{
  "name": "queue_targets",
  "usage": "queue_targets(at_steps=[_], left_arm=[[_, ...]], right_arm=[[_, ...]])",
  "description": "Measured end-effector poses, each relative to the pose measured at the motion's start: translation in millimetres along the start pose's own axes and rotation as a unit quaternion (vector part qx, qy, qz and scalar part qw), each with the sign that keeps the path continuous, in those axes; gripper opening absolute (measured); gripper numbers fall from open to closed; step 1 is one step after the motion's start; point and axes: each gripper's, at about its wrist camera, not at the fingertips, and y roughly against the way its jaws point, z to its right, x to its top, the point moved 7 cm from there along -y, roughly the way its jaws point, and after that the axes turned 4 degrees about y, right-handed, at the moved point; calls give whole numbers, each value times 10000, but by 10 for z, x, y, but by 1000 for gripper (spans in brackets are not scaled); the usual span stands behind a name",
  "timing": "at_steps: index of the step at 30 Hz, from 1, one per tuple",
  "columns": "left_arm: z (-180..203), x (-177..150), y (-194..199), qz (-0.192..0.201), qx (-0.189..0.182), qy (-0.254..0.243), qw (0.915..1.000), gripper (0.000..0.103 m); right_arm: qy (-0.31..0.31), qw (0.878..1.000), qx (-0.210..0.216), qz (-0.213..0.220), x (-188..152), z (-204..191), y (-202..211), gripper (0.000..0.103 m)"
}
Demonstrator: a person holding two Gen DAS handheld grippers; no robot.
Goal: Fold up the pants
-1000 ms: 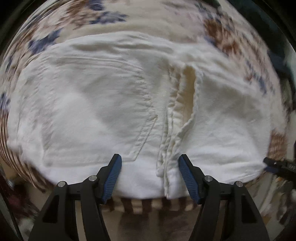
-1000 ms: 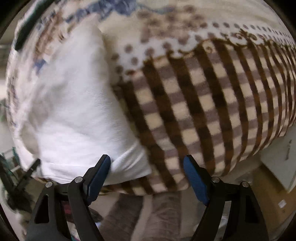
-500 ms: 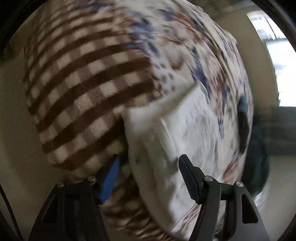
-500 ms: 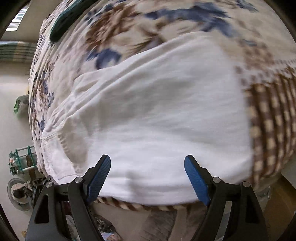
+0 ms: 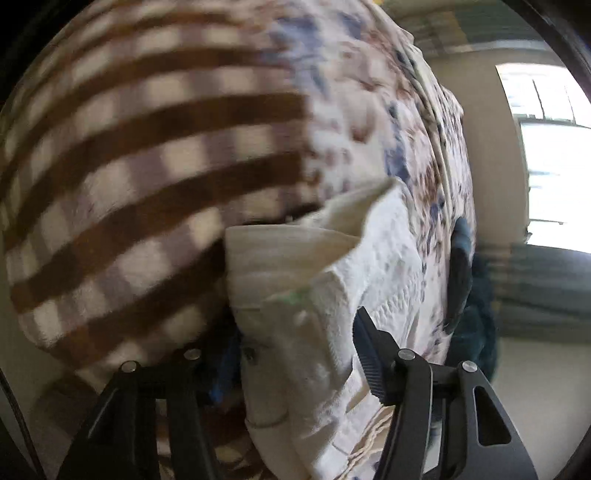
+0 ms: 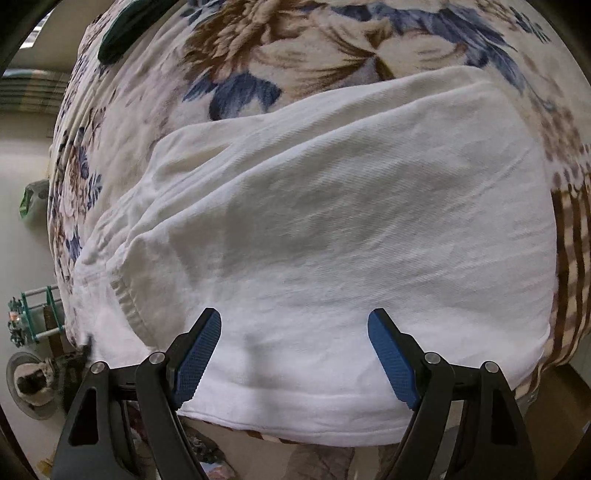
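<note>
White pants [image 6: 332,221] lie folded on a blanket-covered bed. In the right wrist view they fill the middle, and my right gripper [image 6: 295,354] is open just above their near edge, holding nothing. In the left wrist view the pants [image 5: 325,302] show end-on, with the waistband corner lifted between the fingers of my left gripper [image 5: 295,354]. That gripper's jaws stand apart around the cloth; its left finger is partly hidden behind the fabric.
The blanket has a brown checked border [image 5: 147,166] and a blue and brown flower pattern [image 6: 295,55]. A dark green item [image 6: 122,33] lies at the bed's far end. A window [image 5: 554,155] and floor are to the right; a small rack [image 6: 33,314] stands beside the bed.
My left gripper swung round to the pants' end and moved in until the waistband corner lies between its fingers. My right gripper moved left from the checked border to over the pants.
</note>
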Motion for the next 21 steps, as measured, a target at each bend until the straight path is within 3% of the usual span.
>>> queue_targets(at_steps=[3,6,9,11,12,13,19,21], left_arm=[[-2,-6,25,-33,-69,-131,9999,57],[50,14,-95,-76,-78,-45,9999,71],[256,51,-233,-28,-10,-219,9998,73],[398,42,-255,104,-30,-430,9990,60],[460,13,-229,143,-75,-588,9981,42],[516,-15,-202,169,-78,-734,9971,33],[980,-336,113,359,123,-1539,9874,25],[1276,-572,228,403,85,-1968,9796,25]], right_arm=[[-36,10000,35,-16,-2,-3,5,84],[5,10000,20,-29,-6,10,-2,84],[18,10000,3,-40,2,7,-39,84],[18,10000,35,-11,12,5,-42,84],[23,10000,47,1,16,5,-47,84],[25,10000,55,5,19,6,-51,84],[-13,9997,221,36,33,44,-15,84],[-38,9995,301,59,36,65,9,84]])
